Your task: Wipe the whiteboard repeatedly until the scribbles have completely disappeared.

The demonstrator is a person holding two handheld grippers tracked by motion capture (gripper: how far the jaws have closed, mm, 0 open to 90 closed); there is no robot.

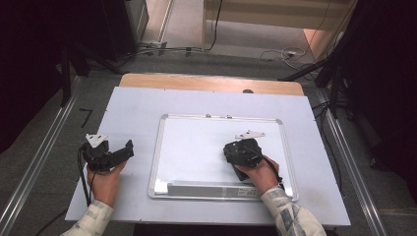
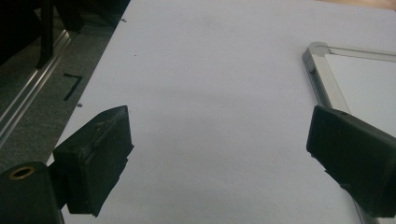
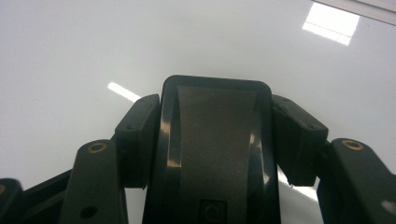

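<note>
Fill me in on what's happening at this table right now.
A person sits at a white table with a gripper in each hand. The right gripper is shut on a black whiteboard eraser, held over the surface of a framed whiteboard lying flat on the table. The left gripper is open, holds nothing, and sits over bare table to the left of the whiteboard's frame. The board looks clean where it can be seen.

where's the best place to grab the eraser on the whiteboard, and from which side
Judging by the current hold: take the eraser across its two long sides, coming from above. The right gripper already clamps it that way, a jaw against each long flank. It lies flat on the whiteboard, so its narrow width fits between the jaws.
</note>
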